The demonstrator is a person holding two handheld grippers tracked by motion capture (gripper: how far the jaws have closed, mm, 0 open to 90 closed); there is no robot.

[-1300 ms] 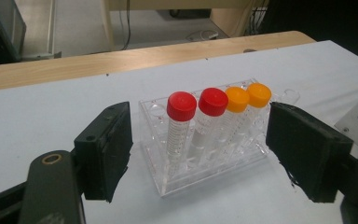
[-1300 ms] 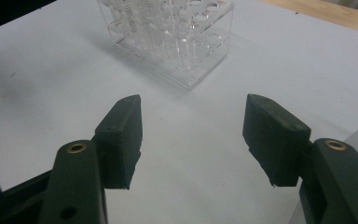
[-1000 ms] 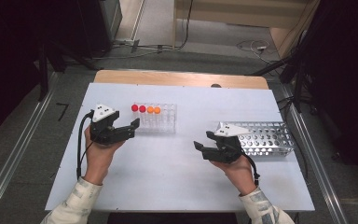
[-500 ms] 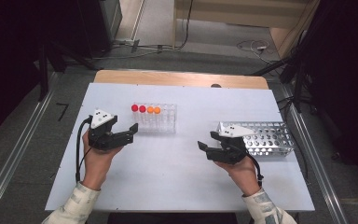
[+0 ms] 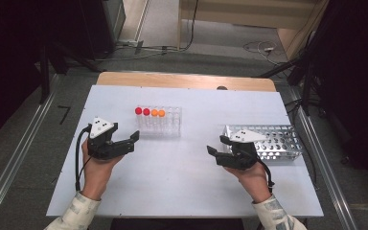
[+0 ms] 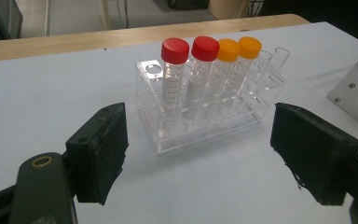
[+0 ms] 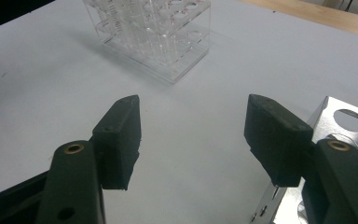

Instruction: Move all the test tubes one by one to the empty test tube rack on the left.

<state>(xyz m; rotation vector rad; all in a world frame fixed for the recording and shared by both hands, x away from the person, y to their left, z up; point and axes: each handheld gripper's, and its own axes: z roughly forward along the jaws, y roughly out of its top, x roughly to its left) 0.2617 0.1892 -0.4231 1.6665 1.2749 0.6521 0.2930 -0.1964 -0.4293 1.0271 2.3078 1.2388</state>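
the left gripper (image 5: pixel 133 140) is hovering with its jaws standing wide and nothing between them, aiming at the clear rack (image 5: pixel 159 122), which is sitting just beyond its tips toward the table's far edge. the rack's long axis is running across the table, and the capped tubes are filling the end nearest this gripper: two red tubes (image 6: pixel 189 77), then two orange tubes (image 6: pixel 235 70), all upright. the right gripper (image 5: pixel 216 146), also spread wide and empty, is resting well to the right of the rack, just beside the metal rack (image 5: pixel 274 143), so the left one is the nearer. the tubes' contents are hard to make out through the clear plastic, and the metal rack is being cut off at the right gripper view's edge.
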